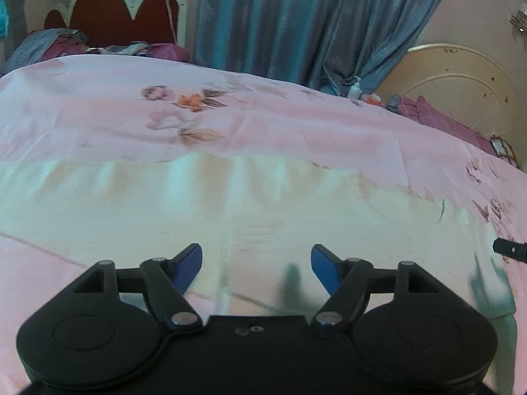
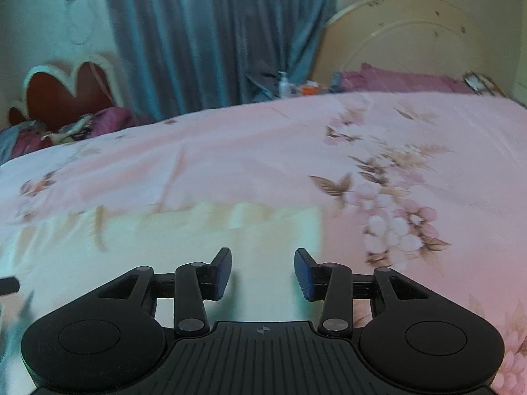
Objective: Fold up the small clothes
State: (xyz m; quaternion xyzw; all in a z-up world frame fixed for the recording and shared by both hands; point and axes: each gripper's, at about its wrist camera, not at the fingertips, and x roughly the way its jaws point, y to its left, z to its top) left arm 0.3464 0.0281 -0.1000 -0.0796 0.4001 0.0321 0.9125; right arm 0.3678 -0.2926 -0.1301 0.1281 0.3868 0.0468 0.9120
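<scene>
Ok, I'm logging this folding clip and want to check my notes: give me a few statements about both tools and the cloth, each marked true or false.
1. The left tool is open with nothing between its fingers. True.
2. The right tool is clamped on the pale cloth. False: it is open, gripping nothing.
3. The pale cloth lies on a pink floral bedspread. True.
4. The curtain behind the bed is red. False: it is blue-grey.

Left tongs (image 1: 257,265) spread wide; right tongs (image 2: 263,271) parted — both empty
</scene>
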